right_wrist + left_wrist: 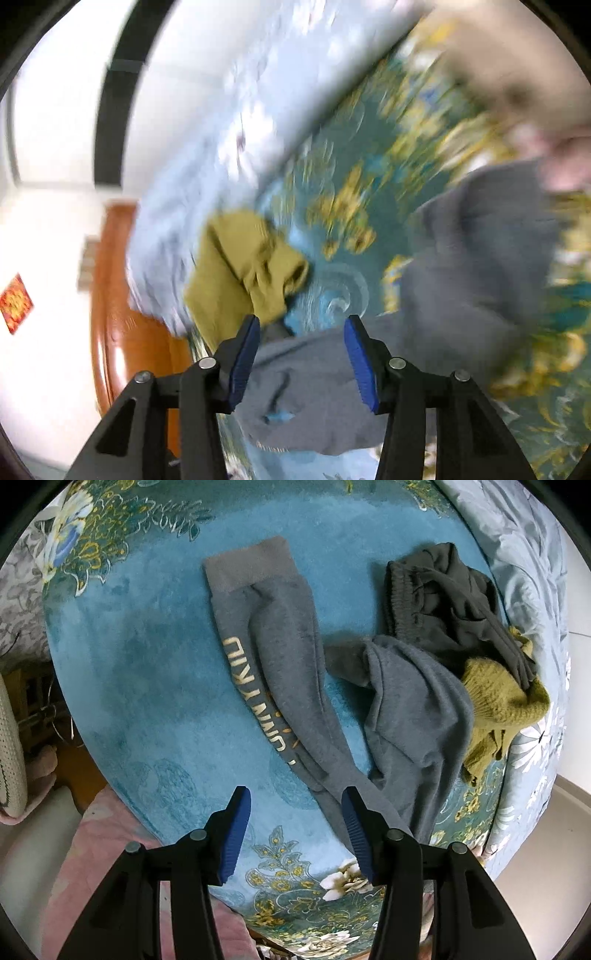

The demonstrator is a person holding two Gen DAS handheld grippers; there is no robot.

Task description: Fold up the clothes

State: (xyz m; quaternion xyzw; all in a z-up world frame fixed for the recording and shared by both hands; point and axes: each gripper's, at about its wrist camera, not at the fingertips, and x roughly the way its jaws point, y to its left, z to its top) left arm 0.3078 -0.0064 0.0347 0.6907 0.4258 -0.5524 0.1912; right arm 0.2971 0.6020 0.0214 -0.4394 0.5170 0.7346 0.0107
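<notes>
- Blue floral blanket [155, 686] covers the bed and carries all the clothes.
- Grey trousers [280, 672] lie flat at frame centre, one leg reaching the right pad of the left gripper [295, 805], whose jaws are spread and hold nothing.
- Right gripper [301, 332] is spread too; grey cloth [306, 387], blurred, seems to lie under it, not pinched.
- Olive sweater [240, 266] is upper left of these jaws.

Two grey sweatpants [280, 672], one dark garment [443, 602], one olive sweater [495, 698].
</notes>
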